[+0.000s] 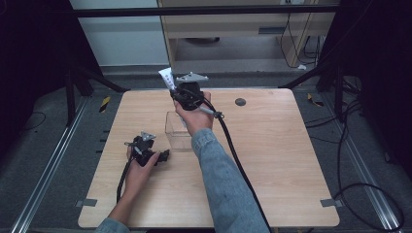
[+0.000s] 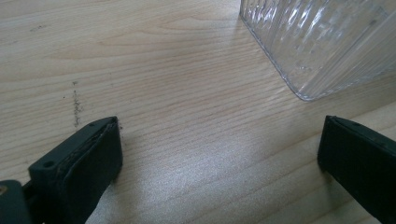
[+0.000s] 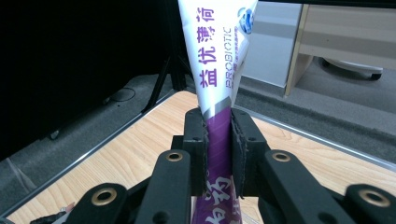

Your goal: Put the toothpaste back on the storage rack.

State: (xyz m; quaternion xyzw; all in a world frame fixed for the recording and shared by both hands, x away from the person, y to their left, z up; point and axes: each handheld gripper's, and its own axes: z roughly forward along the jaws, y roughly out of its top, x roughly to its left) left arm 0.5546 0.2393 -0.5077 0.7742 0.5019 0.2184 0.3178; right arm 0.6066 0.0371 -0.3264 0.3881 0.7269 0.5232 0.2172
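Toothpaste tube (image 3: 215, 70) clamped in right tool (image 3: 218, 140); left tool (image 2: 219, 154) open beside clear box (image 2: 322, 42)

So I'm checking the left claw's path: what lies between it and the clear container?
Nothing: the left gripper view shows bare wooden table between the open left claw and the ribbed clear container.

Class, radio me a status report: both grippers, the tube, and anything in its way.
Right gripper shut on toothpaste tube, held above the table. Left gripper open, resting on the table. Clear ribbed box below the tube; nothing blocking it.
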